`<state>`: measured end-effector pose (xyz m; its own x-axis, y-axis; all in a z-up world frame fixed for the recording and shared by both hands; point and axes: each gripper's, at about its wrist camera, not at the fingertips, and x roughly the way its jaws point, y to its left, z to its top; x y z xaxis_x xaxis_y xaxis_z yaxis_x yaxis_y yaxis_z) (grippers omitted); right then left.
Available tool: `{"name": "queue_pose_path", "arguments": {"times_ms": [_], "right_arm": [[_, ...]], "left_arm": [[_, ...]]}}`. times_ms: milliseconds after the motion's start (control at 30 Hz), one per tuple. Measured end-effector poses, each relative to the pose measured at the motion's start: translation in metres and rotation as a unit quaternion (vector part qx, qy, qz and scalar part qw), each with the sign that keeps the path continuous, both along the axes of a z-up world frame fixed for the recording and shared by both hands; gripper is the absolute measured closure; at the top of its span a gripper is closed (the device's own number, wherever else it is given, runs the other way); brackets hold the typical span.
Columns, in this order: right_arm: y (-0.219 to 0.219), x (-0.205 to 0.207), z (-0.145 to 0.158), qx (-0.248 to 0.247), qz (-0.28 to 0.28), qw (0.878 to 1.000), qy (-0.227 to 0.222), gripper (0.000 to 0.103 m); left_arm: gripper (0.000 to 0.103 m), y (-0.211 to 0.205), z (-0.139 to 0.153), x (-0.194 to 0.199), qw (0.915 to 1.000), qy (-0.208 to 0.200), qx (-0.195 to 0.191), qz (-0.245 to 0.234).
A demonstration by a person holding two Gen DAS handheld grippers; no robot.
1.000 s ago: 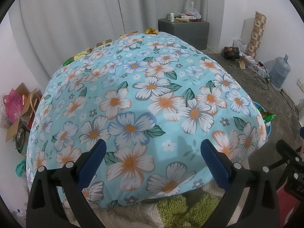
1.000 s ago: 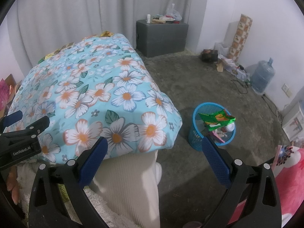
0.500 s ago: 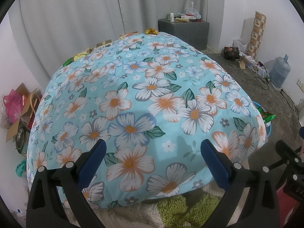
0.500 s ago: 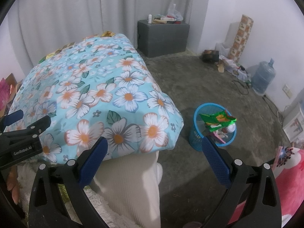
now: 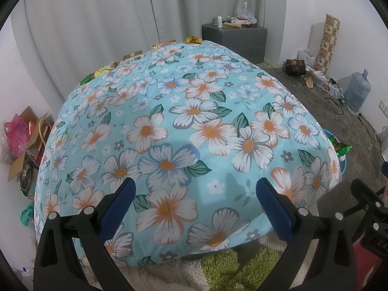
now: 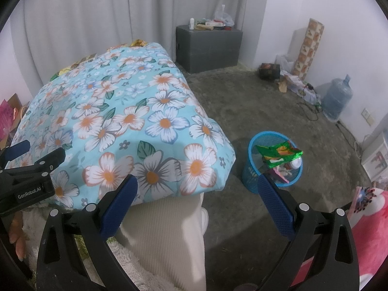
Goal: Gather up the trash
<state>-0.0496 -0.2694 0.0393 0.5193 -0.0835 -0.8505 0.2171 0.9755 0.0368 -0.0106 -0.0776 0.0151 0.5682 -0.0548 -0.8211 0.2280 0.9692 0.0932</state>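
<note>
A flowered blue cloth (image 5: 194, 131) covers a broad surface that fills the space ahead of the left gripper (image 5: 194, 198), whose blue-padded jaws stand wide apart with nothing between them. The trash on this surface lies far beyond that gripper, strung along the cloth's far edge against the grey curtain (image 5: 109, 17) — a green wrapper (image 5: 85, 79) far ahead and to the left, a yellow wrapper (image 5: 106, 69) just beside it, two small flat packets (image 5: 132, 55) farther along, and a crumpled gold wrapper (image 5: 193, 40) nearly straight ahead at the far corner.

The right gripper (image 6: 196, 194) is also spread open and empty. Its left finger hangs over the near corner of the cloth, above a ribbed cream trouser leg (image 6: 165, 232); its right finger's tip overlaps the near rim of a blue mesh wastebasket (image 6: 252, 177) that stands on the bare grey floor (image 6: 242, 97), ahead and a little to the right. The basket holds a shiny green snack bag (image 6: 278, 150) propped across the top, with pink and white scraps under it.

Far ahead of both grippers a dark grey cabinet (image 6: 208, 46) carries small bottles and clutter, and well to the right a water jug (image 6: 337, 98) stands by the wall.
</note>
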Motion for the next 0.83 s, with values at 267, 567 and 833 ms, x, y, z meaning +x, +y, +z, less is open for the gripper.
{"name": "queue_pose_path", "arguments": {"times_ms": [267,567,833], "right_arm": [[0.0021,-0.0005,0.0002,0.000,0.000,1.000,0.000,0.008],[0.0011,-0.0009,0.0003,0.001,0.000,1.000,0.000,0.008],[0.0002,-0.0010,0.0002,0.001,0.001,1.000,0.000,0.008]], "left_arm": [[0.006,0.0002,-0.0005,-0.0003,1.0000,0.000,0.000,-0.001],[0.006,0.0003,-0.0008,0.0003,1.0000,0.001,0.000,-0.001],[0.006,0.0070,-0.0025,-0.0040,1.0000,0.005,0.001,-0.001]]}}
